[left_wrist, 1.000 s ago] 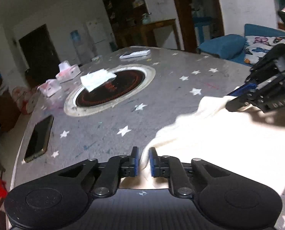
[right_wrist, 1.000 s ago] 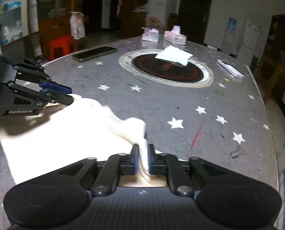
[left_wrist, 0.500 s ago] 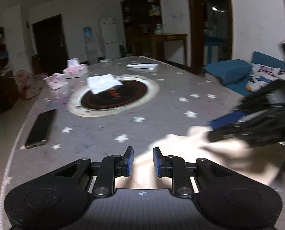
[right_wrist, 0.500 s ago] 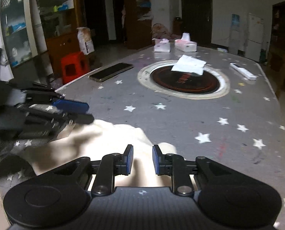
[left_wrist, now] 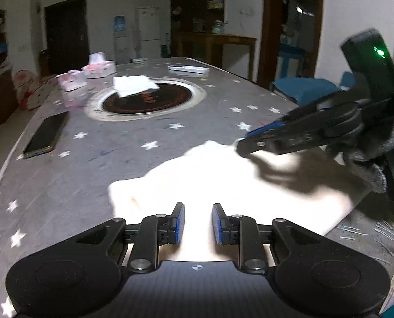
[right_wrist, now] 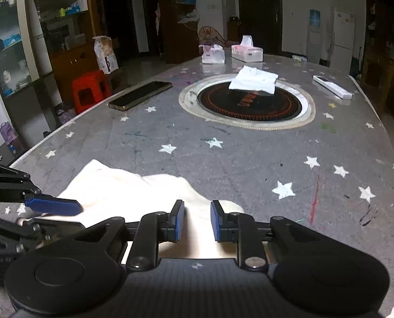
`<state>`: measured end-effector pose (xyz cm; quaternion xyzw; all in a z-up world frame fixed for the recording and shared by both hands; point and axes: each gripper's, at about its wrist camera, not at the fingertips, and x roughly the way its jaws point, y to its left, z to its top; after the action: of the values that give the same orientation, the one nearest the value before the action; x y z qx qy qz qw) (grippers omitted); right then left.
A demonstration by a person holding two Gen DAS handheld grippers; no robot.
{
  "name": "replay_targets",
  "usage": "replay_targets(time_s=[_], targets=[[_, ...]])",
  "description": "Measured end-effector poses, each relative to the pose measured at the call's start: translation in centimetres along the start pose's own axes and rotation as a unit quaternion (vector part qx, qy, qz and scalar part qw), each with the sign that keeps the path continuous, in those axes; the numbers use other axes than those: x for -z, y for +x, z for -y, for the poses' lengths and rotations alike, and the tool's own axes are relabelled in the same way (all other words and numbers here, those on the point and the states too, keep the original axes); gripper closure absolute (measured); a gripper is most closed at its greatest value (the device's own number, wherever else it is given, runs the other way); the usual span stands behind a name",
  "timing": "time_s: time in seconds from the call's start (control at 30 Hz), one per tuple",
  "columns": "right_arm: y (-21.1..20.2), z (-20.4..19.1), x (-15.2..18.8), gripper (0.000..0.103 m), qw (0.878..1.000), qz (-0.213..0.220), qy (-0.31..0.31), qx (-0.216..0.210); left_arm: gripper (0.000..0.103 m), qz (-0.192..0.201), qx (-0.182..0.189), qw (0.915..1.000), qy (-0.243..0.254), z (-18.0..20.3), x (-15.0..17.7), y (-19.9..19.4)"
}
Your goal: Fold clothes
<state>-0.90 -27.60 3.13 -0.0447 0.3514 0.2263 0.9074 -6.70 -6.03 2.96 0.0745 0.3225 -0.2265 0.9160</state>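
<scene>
A: Where's the cloth [left_wrist: 223,180]?
B: Lower centre, soft cream, rumpled, maybe folded, on the starred table [left_wrist: 117,143].
A: Grippers?
B: Left gripper [left_wrist: 196,224] and right gripper [right_wrist: 194,221]: blue pads apart, gripping nothing.

Both grippers now stand parted, no longer pinching the cream cloth [left_wrist: 223,180]. The left gripper [left_wrist: 196,223] and right gripper [right_wrist: 194,221] hover over it; its 12 o'clock edge lies flat.
</scene>
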Motion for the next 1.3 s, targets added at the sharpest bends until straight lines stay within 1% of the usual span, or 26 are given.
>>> replay_targets(time_s=[0.03,0.1,0.2,0.27,0.3,0.4,0.47,0.53,0.57,0.6,0.63,0.7,0.73,0.77,0.87,0.9,1.03,1.1,1.2,1.23,1.3], targets=[[-0.1,0.0,0.0,0.082,1.0,0.0,0.0,-0.002,0.072,0.0,-0.006,1.0,-0.006,-0.4,0.2,-0.2],[0.1,-0.1,0.1,0.082,1.0,-0.003,0.0,-0.004,0.067,-0.005,-0.016,0.9996,-0.022,-1.5,0.3,-0.1],[0.4,-0.1,0.2,0.082,1.0,-0.005,0.003,-0.002,0.067,-0.006,-0.014,0.9983,-0.056,-3.1,0.0,-0.2],[0.4,-0.1,0.3,0.082,1.0,-0.003,0.006,0.0,0.067,0.0,-0.021,0.9981,-0.057,-3.3,-0.5,-0.2],[0.0,-0.2,0.3,0.081,1.0,0.001,0.005,-0.001,0.07,0.001,-0.02,0.998,-0.06,-3.5,-0.8,-0.1],[-1.1,-0.7,0.2,0.081,1.0,0.013,-0.001,-0.006,0.071,-0.008,-0.008,0.9968,-0.079,-4.2,-1.3,0.8],[-2.0,-1.2,0.4,0.081,1.0,0.019,-0.008,-0.012,0.072,-0.022,-0.001,0.9945,-0.102,-5.0,-1.4,1.6],[-2.7,-1.7,0.6,0.081,1.0,0.021,-0.015,-0.016,0.076,-0.031,0.005,0.9913,-0.128,-5.7,-1.4,2.1],[-3.0,-1.9,0.8,0.081,0.999,0.022,-0.019,-0.019,0.081,-0.032,0.009,0.9898,-0.138,-6.1,-1.3,2.3],[-3.4,-2.3,1.1,0.081,0.999,0.022,-0.023,-0.023,0.094,-0.031,0.013,0.989,-0.144,-6.3,-1.3,2.4],[-3.5,-2.6,1.4,0.081,0.999,0.02,-0.029,-0.027,0.097,-0.029,0.016,0.9884,-0.148,-6.5,-1.4,2.4],[-3.7,-3.3,2.1,0.078,0.998,0.015,-0.047,-0.032,0.099,-0.023,0.015,0.9895,-0.142,-6.4,-1.7,2.1],[-3.6,-3.8,2.5,0.074,0.998,0.012,-0.061,-0.031,0.099,-0.016,0.013,0.9908,-0.134,-6.3,-1.9,1.8],[-3.6,-4.2,2.8,0.071,0.997,0.01,-0.075,-0.03,0.099,-0.007,0.009,0.9922,-0.124,-6.1,-2.2,1.3],[-3.3,-5.2,4.1,0.071,0.994,0.005,-0.108,-0.028,0.099,0.009,-0.005,0.9957,-0.092,-5.9,-2.5,0.6],[-3.2,-5.4,4.5,0.07,0.993,0.005,-0.117,-0.027,0.099,0.004,-0.011,0.9966,-0.082,-5.7,-2.5,0.8],[-4.0,-5.7,4.3,0.069,0.993,0.02,-0.112,-0.022,0.098,-0.02,-0.026,0.9984,-0.046,-5.1,-2.0,2.1],[-4.6,-6.1,4.1,0.069,0.993,0.028,-0.111,-0.031,0.097,-0.023,-0.025,0.9981,-0.052,-5.3,-1.9,2.4],[-4.8,-7.3,4.6,0.069,0.991,0.022,-0.122,-0.055,0.095,-0.014,-0.038,0.9972,-0.064,-6.0,-2.1,1.9],[-4.8,-7.6,4.8,0.069,0.99,0.023,-0.13,-0.052,0.095,-0.01,-0.043,0.9967,-0.068,-6.1,-2.2,1.4],[-5.0,-8.3,5.1,0.069,0.988,0.026,-0.145,-0.047,0.095,0.003,-0.041,0.996,-0.079,-6.2,-2.4,0.0]])
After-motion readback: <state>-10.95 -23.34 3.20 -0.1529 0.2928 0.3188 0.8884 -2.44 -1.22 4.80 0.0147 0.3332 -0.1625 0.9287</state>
